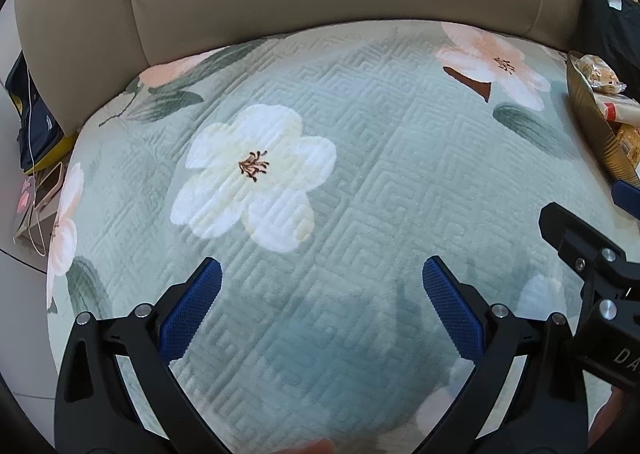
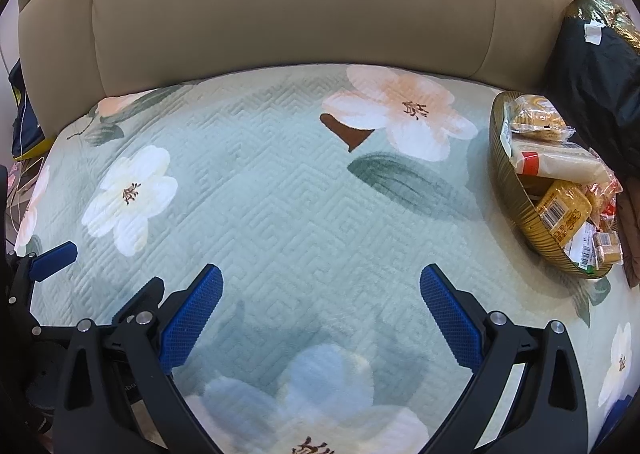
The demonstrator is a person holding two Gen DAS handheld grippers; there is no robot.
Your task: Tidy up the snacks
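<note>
The wrapped snacks (image 2: 560, 190) sit heaped in a ribbed, gold-coloured oval bowl (image 2: 506, 190) at the far right of the seat: a clear pack of round biscuits at the far end, a long pale packet with a red band across the middle, an orange-yellow packet showing a barcode, and several small wrapped pieces at the near end. The bowl rests on a pale green quilted cover (image 2: 280, 206) printed with large white and pink flowers and dark leaves, spread over the seat of a beige leather sofa (image 2: 288, 6) whose padded back rises behind it. Just beyond the bowl, against the right end of the sofa, lies a dark crumpled bag (image 2: 592, 66) with a white label.

The right gripper (image 2: 320, 290) hangs above the near middle of the cover, its blue ribbed pads spread wide with nothing between them, well apart from the bowl. The left gripper (image 1: 322, 282) hovers to its left over the white flower, likewise gaping and empty.

Past the sofa's left end, on a pale floor, lie a dark blue and yellow bag (image 1: 36, 126) and a white cable (image 1: 32, 190).
</note>
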